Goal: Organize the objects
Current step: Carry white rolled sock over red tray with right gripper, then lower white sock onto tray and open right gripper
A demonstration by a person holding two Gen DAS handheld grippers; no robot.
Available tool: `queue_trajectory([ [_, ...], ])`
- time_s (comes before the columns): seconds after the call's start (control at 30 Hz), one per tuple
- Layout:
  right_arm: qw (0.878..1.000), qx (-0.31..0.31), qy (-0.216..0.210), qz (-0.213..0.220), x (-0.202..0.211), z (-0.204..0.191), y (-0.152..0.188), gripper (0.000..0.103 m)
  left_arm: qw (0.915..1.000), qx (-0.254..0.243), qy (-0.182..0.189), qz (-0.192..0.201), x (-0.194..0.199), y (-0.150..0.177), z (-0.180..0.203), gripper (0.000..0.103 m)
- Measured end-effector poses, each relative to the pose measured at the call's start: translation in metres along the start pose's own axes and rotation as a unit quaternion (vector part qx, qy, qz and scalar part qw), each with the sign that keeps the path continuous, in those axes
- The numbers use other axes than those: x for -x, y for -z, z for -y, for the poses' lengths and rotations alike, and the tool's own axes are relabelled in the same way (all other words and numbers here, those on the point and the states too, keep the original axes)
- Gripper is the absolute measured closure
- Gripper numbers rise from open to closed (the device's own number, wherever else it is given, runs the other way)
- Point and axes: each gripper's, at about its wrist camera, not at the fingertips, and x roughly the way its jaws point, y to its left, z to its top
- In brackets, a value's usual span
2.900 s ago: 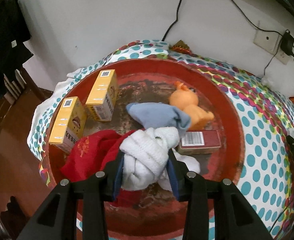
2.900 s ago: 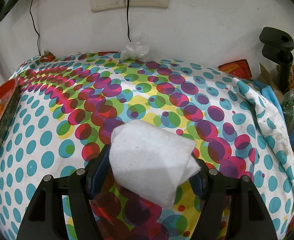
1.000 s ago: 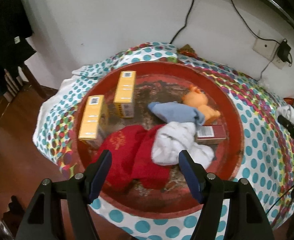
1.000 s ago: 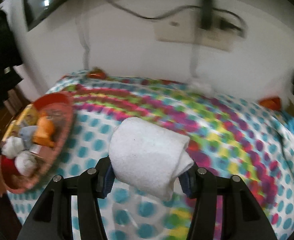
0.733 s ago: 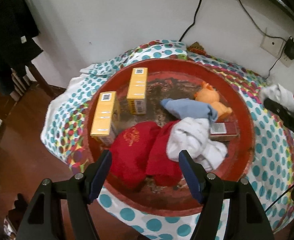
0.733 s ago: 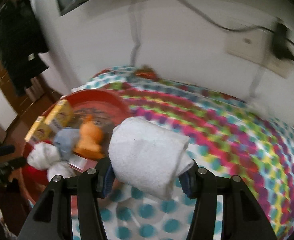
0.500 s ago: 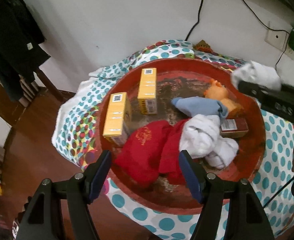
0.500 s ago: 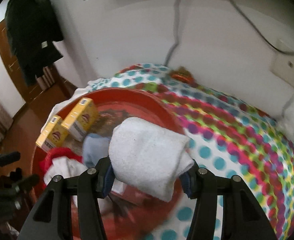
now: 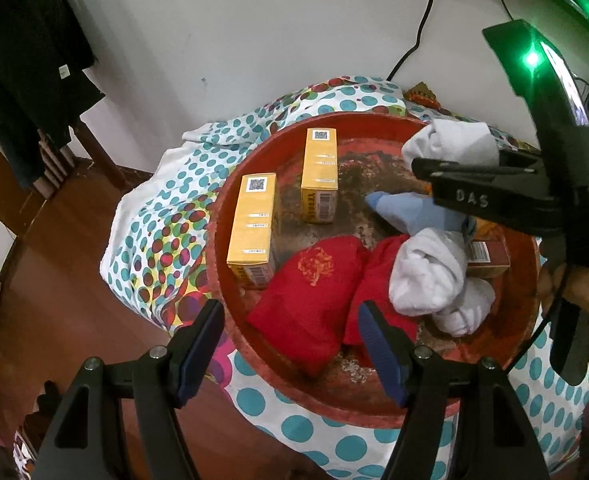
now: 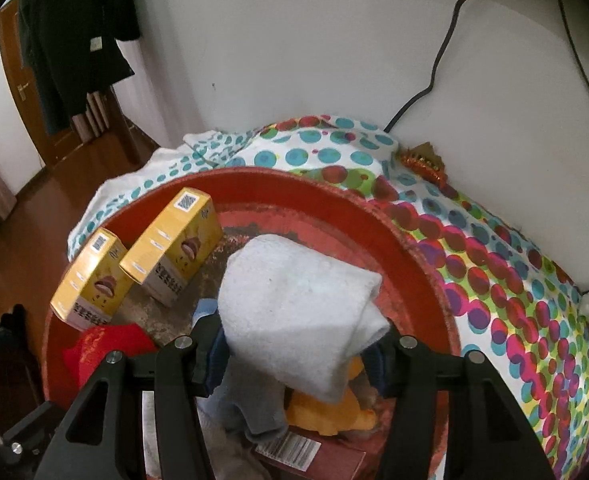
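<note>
We hold the rolled white towel (image 10: 294,312) clamped in our right gripper (image 10: 298,356) over the red tray (image 10: 414,240) to drop it there, left gripper (image 9: 290,344) open, empty at the near rim

The right tool (image 9: 446,160) hides most of the orange toy (image 10: 334,408); the dark red box (image 10: 310,454) is cut off by the picture's lower edge.

Socks (image 9: 430,276) in red tray (image 9: 374,404)
</note>
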Motion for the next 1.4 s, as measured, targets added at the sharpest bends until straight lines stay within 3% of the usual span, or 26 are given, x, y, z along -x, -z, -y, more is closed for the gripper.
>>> queue_trajectory([
  [0.1, 1.0, 0.012, 0.008, 0.0, 0.0, -0.004, 0.001, 0.045, 1.0, -0.001, 0.004, -0.002, -0.001, 0.0, 0.001, 0.032],
  [0.33, 1.0, 0.018, 0.022, 0.006, 0.008, -0.007, 0.006, 0.019, 0.9999, -0.002, 0.012, -0.002, 0.002, 0.001, 0.003, 0.032],
  [0.57, 1.0, 0.0, 0.018, 0.005, 0.031, 0.002, 0.021, 0.012, 0.9999, -0.001, 0.014, 0.004, 0.011, 0.003, 0.004, 0.032],
  [0.63, 1.0, -0.006, 0.023, -0.002, 0.04, 0.007, 0.028, 0.004, 0.9999, -0.002, 0.012, 0.005, 0.012, 0.003, 0.004, 0.032],
  [1.03, 0.998, -0.005, 0.044, -0.047, 0.08, 0.012, 0.066, 0.001, 0.9998, -0.005, 0.02, 0.008, 0.019, 0.004, 0.009, 0.032],
  [1.4, 0.997, 0.005, 0.024, -0.076, 0.08, -0.009, 0.085, 0.0, 0.9995, -0.007, 0.029, 0.005, 0.018, 0.004, 0.016, 0.032],
])
